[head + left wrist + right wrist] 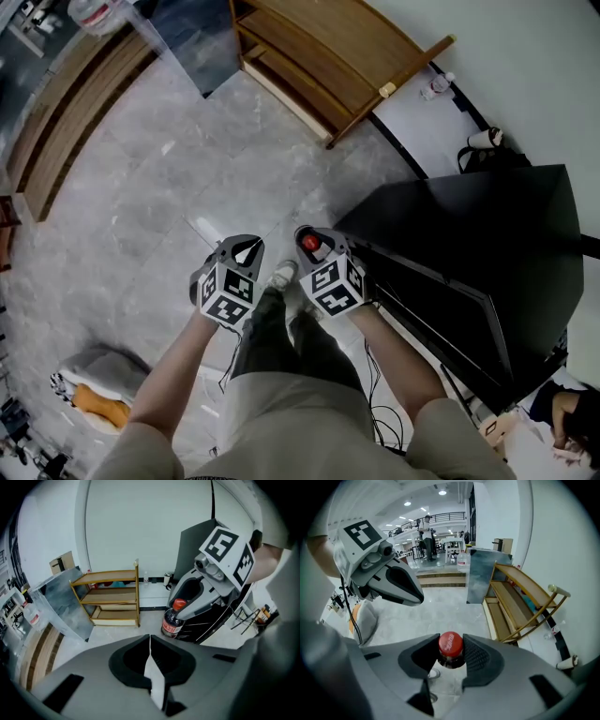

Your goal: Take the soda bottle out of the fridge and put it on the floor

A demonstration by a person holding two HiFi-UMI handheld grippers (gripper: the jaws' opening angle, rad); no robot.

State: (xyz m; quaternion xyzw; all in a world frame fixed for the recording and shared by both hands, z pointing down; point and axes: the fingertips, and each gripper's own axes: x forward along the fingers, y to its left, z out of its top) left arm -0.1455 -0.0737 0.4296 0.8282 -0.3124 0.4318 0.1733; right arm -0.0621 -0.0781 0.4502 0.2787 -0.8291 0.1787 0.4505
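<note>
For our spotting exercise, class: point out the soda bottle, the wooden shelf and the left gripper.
soda bottle (172,626), left gripper view, on its label.
wooden shelf (112,596), left gripper view, on its middle board.
left gripper (247,246), head view, at its closed jaw tips.

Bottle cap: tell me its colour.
The cap is red; the right gripper view shows it best.

You wore a pale grey-green short-sleeved top (281,422), dark trousers (272,328) and a white shoe (281,274). Your left gripper (246,251) and right gripper (314,246) were grey shells with black pads and black-and-white marker cubes (228,292).
</note>
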